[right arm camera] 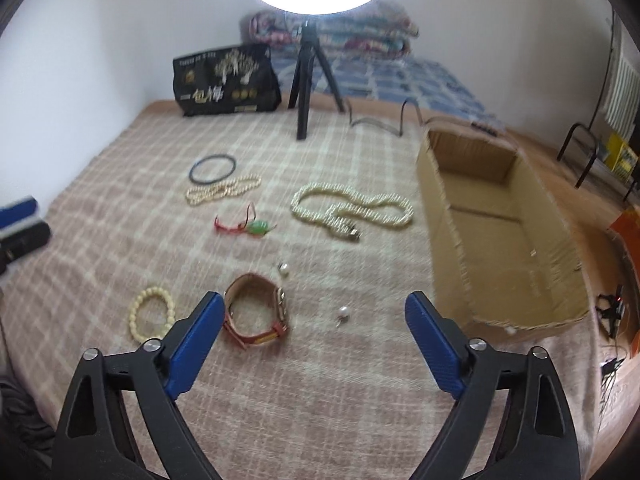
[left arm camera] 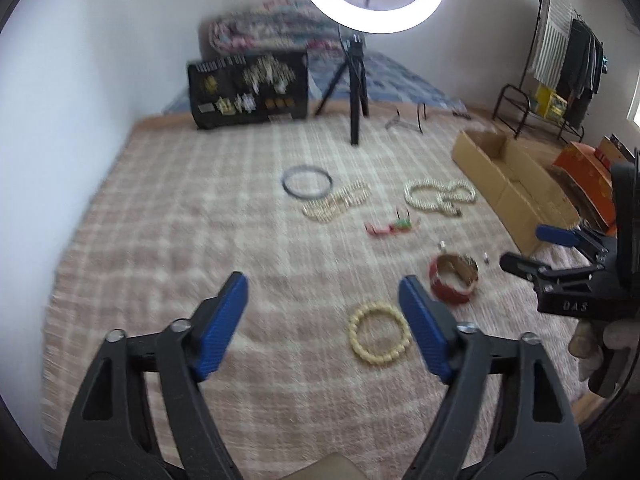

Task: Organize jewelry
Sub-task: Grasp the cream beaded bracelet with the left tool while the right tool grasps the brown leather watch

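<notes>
So, nothing sorted yet as far as I can see: the cardboard box (right arm camera: pixel 496 240) looks empty and every piece lies loose on the plaid blanket (right arm camera: pixel 120 208). My left tongs (left arm camera: pixel 324 320) stand apart with nothing between the pads; same for my right tongs (right arm camera: pixel 314 334), spread wide and gripping nothing.

Positions relative to the box:
- thick pearl necklace (right arm camera: pixel 352 210): just beside its left wall
- two loose pearl earrings (right arm camera: pixel 343 313): near its front left corner
- red watch strap (right arm camera: pixel 256 312): further left, by my right tongs' left pad
- cream bead bracelet (right arm camera: pixel 152 314): further left still, just beside my left tongs' right pad in the left wrist view
- red and green charm cord (right arm camera: pixel 244 226), thin pearl strand (right arm camera: pixel 222 190), dark bangle (right arm camera: pixel 213 169): well apart, far left

Judgement: task at its start, all pieces left to move. Bracelet and strap look like the nearest picks.
</notes>
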`<state>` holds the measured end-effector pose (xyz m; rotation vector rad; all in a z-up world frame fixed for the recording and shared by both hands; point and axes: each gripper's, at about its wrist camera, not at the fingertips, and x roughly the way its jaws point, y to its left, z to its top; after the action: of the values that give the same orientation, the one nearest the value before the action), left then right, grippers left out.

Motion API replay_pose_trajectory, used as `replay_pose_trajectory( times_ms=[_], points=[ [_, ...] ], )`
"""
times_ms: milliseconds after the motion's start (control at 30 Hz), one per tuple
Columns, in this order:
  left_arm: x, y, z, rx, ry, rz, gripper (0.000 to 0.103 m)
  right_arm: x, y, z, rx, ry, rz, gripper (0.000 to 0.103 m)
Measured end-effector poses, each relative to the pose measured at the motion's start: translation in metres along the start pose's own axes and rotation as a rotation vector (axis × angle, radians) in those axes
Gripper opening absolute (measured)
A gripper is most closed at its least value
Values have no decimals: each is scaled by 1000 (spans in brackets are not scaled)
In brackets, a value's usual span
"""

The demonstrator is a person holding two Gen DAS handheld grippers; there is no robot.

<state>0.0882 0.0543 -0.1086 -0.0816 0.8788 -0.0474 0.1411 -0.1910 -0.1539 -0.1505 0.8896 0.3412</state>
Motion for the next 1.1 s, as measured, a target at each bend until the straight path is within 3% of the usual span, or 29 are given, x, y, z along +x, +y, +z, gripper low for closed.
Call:
replay_pose_trajectory(
  times_ms=[67,200,233,300,400,667,1100],
  points=[
    [13,0,-6,-18,68,-28,65,8,1,-1,10,29,25,80],
    [40,-2,-20,-51,184,-62,46,20,2,-4,17,78,47,73],
    [46,-3,-23,-62,209,-72,46,22,2,-5,16,88,54,67],
    [56,-3,-26,-87,245,-90,45,26,3,-5,16,99,64,65],
    [65,-7,-27,-84,262,-104,39,31,6,-5,4,106,64,65],
    [82,-9,-27,-108,311,-121,39,45,9,-5,-12,136,71,56],
    [105,-14,-26,-93,319,-96,31,65,12,-1,-10,178,82,46]
  ],
)
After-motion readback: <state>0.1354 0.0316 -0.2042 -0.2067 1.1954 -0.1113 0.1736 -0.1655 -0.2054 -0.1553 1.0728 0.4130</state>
